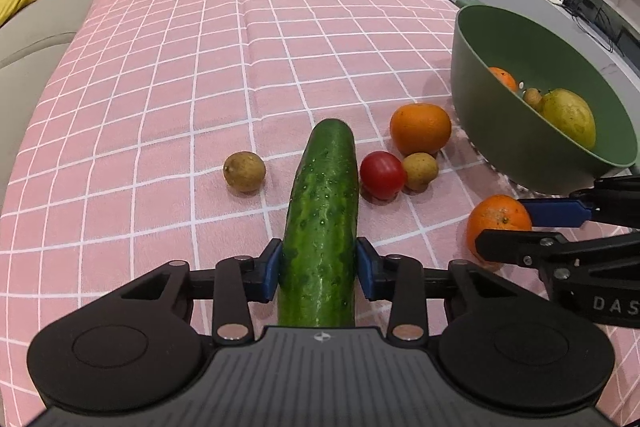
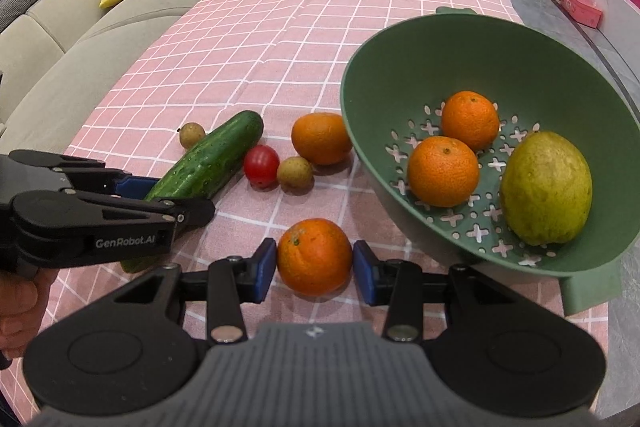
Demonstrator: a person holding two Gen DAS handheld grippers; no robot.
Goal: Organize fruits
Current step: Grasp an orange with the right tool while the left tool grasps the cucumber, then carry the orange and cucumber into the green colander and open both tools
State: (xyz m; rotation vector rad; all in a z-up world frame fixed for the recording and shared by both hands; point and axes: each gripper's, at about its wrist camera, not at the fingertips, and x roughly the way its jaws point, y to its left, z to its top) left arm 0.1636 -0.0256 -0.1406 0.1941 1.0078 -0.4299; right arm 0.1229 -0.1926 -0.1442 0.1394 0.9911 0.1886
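Fruit lies partly on the pink checked tablecloth (image 1: 200, 67), partly in the green bowl (image 2: 400, 67).

My left gripper (image 1: 318, 269) is clamped on the cucumber (image 1: 324, 211). My right gripper (image 2: 315, 265) straddles an orange (image 2: 314, 255), blue pads beside its skin; I cannot tell whether they press it. Beyond them sit a tomato (image 2: 261, 166) and another orange (image 2: 321, 138). The bowl holds two oranges.

Open pink tablecloth (image 1: 200, 47) beyond fruit; green bowl (image 2: 384, 79) blocking right
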